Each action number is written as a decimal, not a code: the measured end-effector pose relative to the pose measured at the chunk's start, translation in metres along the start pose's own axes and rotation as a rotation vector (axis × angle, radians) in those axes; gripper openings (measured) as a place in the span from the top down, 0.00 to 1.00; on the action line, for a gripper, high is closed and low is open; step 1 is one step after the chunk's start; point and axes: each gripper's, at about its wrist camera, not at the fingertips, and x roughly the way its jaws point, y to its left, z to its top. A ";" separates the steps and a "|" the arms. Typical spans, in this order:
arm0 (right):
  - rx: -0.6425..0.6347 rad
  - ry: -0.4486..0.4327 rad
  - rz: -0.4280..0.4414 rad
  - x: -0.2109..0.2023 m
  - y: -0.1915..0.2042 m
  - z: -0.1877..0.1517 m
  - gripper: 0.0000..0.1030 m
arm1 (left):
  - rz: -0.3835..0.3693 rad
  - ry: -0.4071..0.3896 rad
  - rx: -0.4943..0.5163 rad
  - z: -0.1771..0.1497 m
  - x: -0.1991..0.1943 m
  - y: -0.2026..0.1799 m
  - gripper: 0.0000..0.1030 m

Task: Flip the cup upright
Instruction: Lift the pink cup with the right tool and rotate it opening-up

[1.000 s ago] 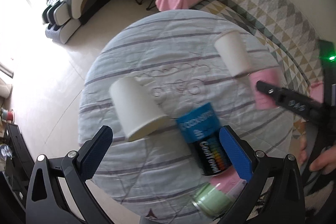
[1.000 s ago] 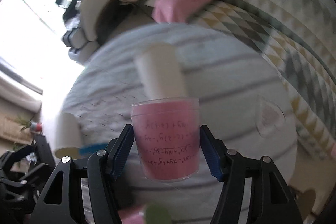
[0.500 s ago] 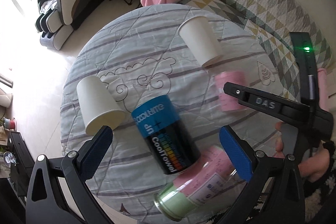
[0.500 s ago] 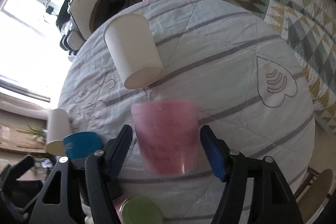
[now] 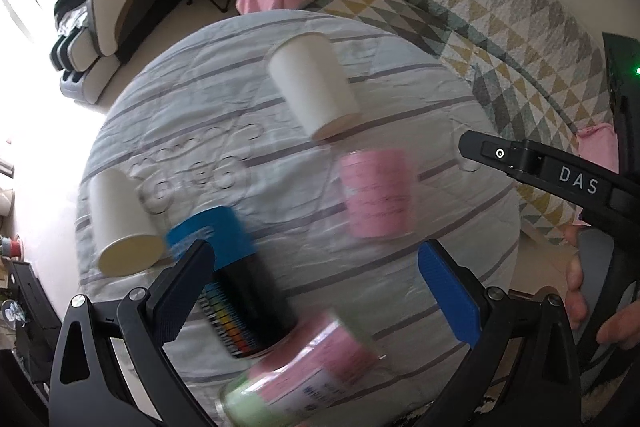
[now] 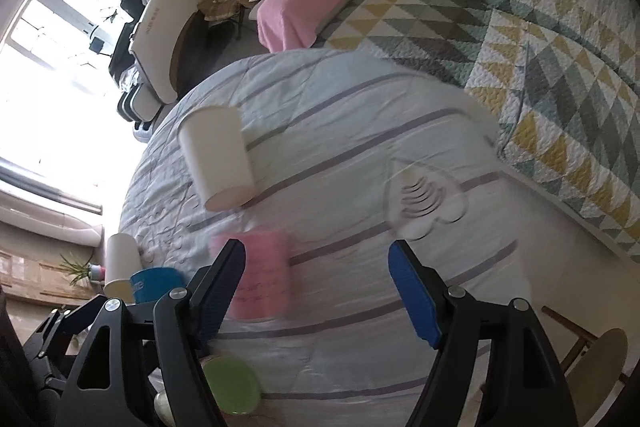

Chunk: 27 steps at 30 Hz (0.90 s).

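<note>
While both tools gape with nothing between their pads, the pink cup (image 5: 376,193) stands on the round tabletop (image 5: 400,307), free of the right tool (image 6: 316,291) and partly hidden behind its left finger in the right view. Dark handwriting runs across the cup, too blurred to read. "DAS" is printed on the right tool's arm. Under the left tool (image 5: 320,291) lies a blue-and-black can (image 5: 236,279), its lettering smeared. Two white paper cups (image 5: 316,83) (image 5: 120,223) lie tipped on the striped cloth.
</note>
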 end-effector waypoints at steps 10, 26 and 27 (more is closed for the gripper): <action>-0.055 0.017 -0.012 0.003 -0.020 0.023 0.27 | -0.077 0.058 -0.081 0.015 0.034 -0.024 0.00; -0.227 0.160 0.077 0.056 -0.012 0.056 0.27 | -0.104 0.094 -0.095 0.015 0.071 -0.028 0.44; -0.234 0.166 0.083 0.059 -0.011 0.057 0.27 | -0.101 0.081 -0.085 0.014 0.071 -0.029 0.44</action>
